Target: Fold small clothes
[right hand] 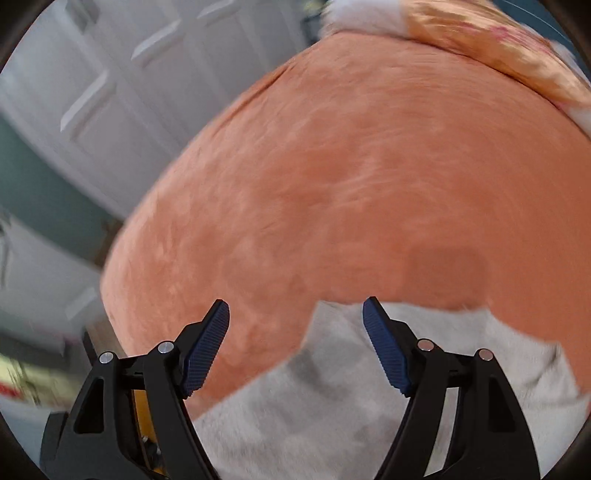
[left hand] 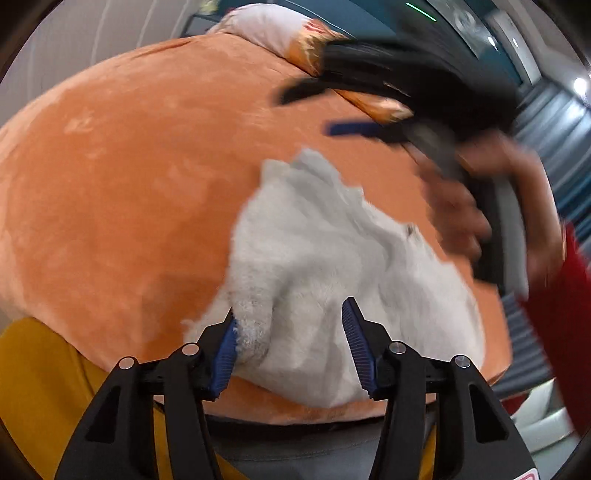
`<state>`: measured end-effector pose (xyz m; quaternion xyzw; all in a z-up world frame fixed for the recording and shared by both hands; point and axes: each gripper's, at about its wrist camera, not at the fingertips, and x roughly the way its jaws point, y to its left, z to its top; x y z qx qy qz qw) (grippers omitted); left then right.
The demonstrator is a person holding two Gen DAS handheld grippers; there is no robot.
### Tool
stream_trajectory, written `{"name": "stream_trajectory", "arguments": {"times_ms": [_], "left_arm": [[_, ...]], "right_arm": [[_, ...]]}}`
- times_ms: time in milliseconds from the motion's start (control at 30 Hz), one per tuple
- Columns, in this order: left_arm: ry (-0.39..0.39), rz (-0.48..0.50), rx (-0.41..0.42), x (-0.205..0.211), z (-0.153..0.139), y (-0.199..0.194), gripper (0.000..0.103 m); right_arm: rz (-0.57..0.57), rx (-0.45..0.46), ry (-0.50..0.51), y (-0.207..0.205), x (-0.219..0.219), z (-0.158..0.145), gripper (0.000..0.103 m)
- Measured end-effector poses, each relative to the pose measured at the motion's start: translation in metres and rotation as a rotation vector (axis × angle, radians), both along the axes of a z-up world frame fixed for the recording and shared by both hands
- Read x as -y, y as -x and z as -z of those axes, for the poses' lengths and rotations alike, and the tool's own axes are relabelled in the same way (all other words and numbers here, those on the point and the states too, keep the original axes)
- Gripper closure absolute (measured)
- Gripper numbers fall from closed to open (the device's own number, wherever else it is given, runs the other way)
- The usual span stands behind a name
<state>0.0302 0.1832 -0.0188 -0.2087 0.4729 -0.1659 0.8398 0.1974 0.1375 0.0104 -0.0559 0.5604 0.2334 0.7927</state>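
Note:
A small light grey fleecy garment lies crumpled on an orange plush bed cover. My left gripper is open just above the garment's near edge; a fold of the cloth touches its left pad. The right gripper shows blurred at the upper right of the left wrist view, held by a hand above the cover beyond the garment. In the right wrist view my right gripper is open over the garment's edge and holds nothing.
A patterned pillow lies at the far end of the bed. White panelled closet doors stand to the left. The person's yellow top and red sleeve are close to the camera. The bed edge drops off left.

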Motion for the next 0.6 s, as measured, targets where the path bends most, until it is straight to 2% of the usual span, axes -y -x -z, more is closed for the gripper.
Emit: {"name": "stream_trajectory", "arguments": {"times_ms": [33, 67, 133, 167, 200, 233, 300, 333, 400, 467, 500, 533, 567, 600], "left_arm": [[0.001, 0.000, -0.006, 0.003, 0.002, 0.001, 0.053], [0.013, -0.013, -0.015, 0.004, 0.005, 0.002, 0.053], [0.055, -0.038, -0.034, -0.001, 0.009, 0.001, 0.053], [0.077, -0.050, -0.042, -0.004, 0.011, 0.002, 0.053], [0.089, -0.055, -0.042, -0.005, 0.010, 0.001, 0.053], [0.098, -0.050, -0.035, -0.007, 0.008, 0.001, 0.053], [0.107, -0.034, -0.018, -0.010, 0.005, 0.003, 0.053], [0.112, -0.018, -0.007, -0.009, 0.001, 0.004, 0.053], [0.122, 0.004, 0.005, -0.007, -0.005, 0.007, 0.053], [0.131, 0.016, 0.013, -0.005, -0.008, 0.010, 0.053], [0.126, 0.018, 0.013, -0.005, -0.007, 0.011, 0.053], [0.116, 0.012, 0.009, -0.004, -0.006, 0.011, 0.053], [0.111, 0.006, 0.003, -0.005, -0.004, 0.009, 0.053], [0.105, -0.004, -0.008, -0.006, -0.001, 0.009, 0.053]], "right_arm": [[-0.044, -0.015, 0.066, -0.003, -0.012, 0.010, 0.033], [-0.092, -0.039, 0.150, -0.004, -0.023, 0.023, 0.041], [-0.148, -0.092, 0.305, -0.005, -0.033, 0.050, 0.049], [-0.175, -0.107, 0.364, -0.004, -0.035, 0.060, 0.057], [-0.189, -0.111, 0.399, -0.003, -0.036, 0.066, 0.062], [-0.207, -0.122, 0.434, -0.003, -0.035, 0.072, 0.071], [-0.210, -0.138, 0.430, -0.005, -0.035, 0.071, 0.090], [-0.187, -0.137, 0.394, -0.008, -0.033, 0.064, 0.097], [-0.134, -0.130, 0.174, -0.016, -0.027, 0.037, 0.101], [-0.083, -0.082, -0.238, -0.022, -0.005, -0.004, 0.103], [-0.025, -0.070, -0.369, -0.028, 0.008, -0.012, 0.103], [0.027, -0.070, -0.370, -0.034, 0.014, -0.009, 0.103], [0.071, -0.078, -0.293, -0.040, 0.016, 0.000, 0.100], [0.086, -0.095, -0.134, -0.045, 0.012, 0.016, 0.097]]}}
